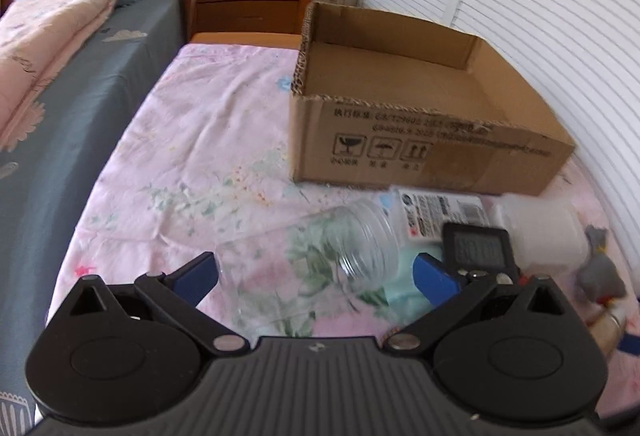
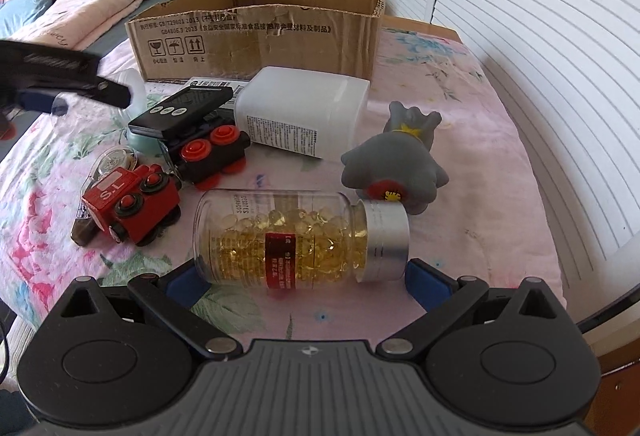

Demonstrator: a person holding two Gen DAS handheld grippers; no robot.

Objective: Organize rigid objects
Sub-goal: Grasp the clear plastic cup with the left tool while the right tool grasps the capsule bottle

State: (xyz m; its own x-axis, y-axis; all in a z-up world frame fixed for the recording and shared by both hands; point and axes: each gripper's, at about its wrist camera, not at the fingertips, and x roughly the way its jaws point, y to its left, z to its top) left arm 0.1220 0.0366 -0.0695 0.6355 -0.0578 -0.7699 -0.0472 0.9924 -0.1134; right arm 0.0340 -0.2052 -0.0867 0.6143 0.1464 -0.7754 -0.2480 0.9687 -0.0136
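My left gripper (image 1: 316,276) is open, its blue fingers on either side of a clear empty jar (image 1: 308,260) that lies on its side on the floral sheet. My right gripper (image 2: 308,280) is open around a capsule bottle (image 2: 296,240) with a silver cap, also lying on its side. The open cardboard box (image 1: 424,151) stands behind, and shows in the right wrist view (image 2: 256,43) too. Between lie a black timer (image 2: 180,107), a white plastic container (image 2: 304,111), a red toy locomotive (image 2: 128,203), a black toy wagon (image 2: 208,151) and a grey toy figure (image 2: 396,163).
The table edge (image 2: 580,308) runs at the right, near a white louvered door (image 2: 540,75). A bed (image 1: 60,115) lies to the left. A wooden nightstand (image 1: 248,3) with small items stands behind. My left gripper shows at the left of the right wrist view (image 2: 60,75).
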